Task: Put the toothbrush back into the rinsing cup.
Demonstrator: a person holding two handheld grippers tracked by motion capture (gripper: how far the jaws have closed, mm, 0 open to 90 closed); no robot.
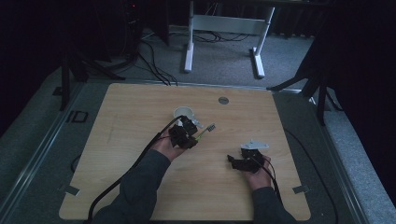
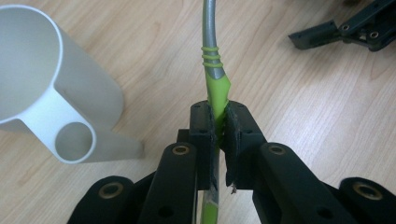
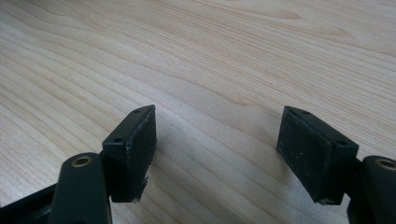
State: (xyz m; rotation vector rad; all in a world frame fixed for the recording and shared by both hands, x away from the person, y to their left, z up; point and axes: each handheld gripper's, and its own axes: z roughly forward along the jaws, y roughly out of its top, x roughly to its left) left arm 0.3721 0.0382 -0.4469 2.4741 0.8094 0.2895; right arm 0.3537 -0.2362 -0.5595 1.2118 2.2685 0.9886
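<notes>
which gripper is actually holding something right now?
The left gripper: its jaws are clamped on the green handle of the toothbrush, next to the white cup. The right gripper has its jaws wide apart over bare table.

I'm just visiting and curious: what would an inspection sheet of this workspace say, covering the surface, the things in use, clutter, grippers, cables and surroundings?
Surface: light wooden tabletop with a round grey insert near its far edge.
Job's things: green-and-grey toothbrush clamped by its handle; white plastic cup with a side tube close beside it.
Clutter: nothing seen.
Grippers: left gripper has its jaws shut on the toothbrush; right gripper has its jaws open with nothing between them, low over bare wood.
Cables: black cable trails from the left gripper along the sleeve; loose cables lie on the floor.
Surroundings: dim room, grey carpet, white desk frame beyond the table.
</notes>
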